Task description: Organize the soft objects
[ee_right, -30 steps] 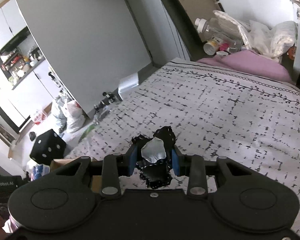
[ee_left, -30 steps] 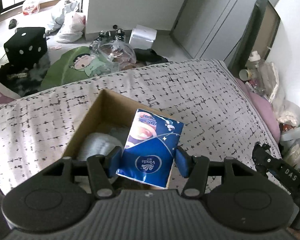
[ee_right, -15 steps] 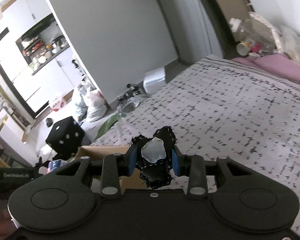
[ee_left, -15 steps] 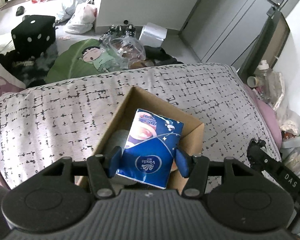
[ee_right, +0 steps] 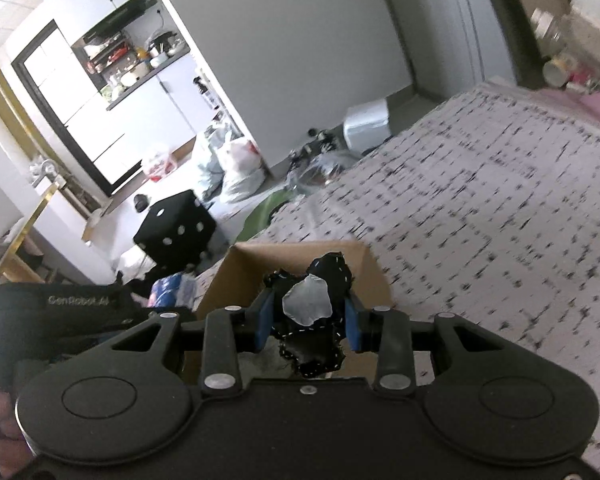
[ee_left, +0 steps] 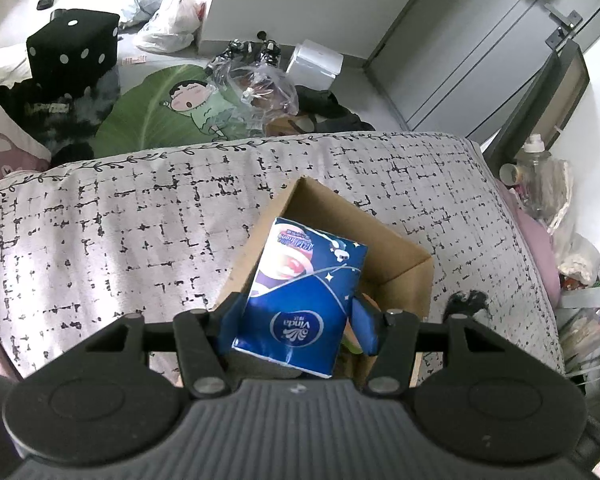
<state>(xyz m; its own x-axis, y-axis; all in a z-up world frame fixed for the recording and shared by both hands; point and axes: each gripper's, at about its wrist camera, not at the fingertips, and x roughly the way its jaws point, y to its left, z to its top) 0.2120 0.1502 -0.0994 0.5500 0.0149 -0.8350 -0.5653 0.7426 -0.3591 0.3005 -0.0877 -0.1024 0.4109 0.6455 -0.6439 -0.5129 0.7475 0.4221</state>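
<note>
1. Both claws have drifted in toward the cardboard box [ee_left: 404, 264] over the last second; from the left wrist the box now sits right under the pack, and from the right wrist its rim has come up into view directly ahead
2. My left claw [ee_left: 296, 326] is clamped on the blue tissue pack [ee_left: 304, 292], pads pressed to both sides, the pack hanging tilted above the box opening
3. My right claw [ee_right: 307, 322] is pinched on a black fabric bundle [ee_right: 316, 320] with a pale patch, held near the box's near edge
4. Judgement: both soft items look close to drop position; release into the box seems the next step, tissue pack first since it is better centred
5. Box rests on the bed [ee_left: 112, 232], grey-white cover with black dash pattern
6. Room beyond: black dice-pattern cube [ee_left: 74, 50], green cartoon cushion [ee_left: 168, 116], plastic bags on the floor, grey doors
7. Right view is motion-blurred
</note>
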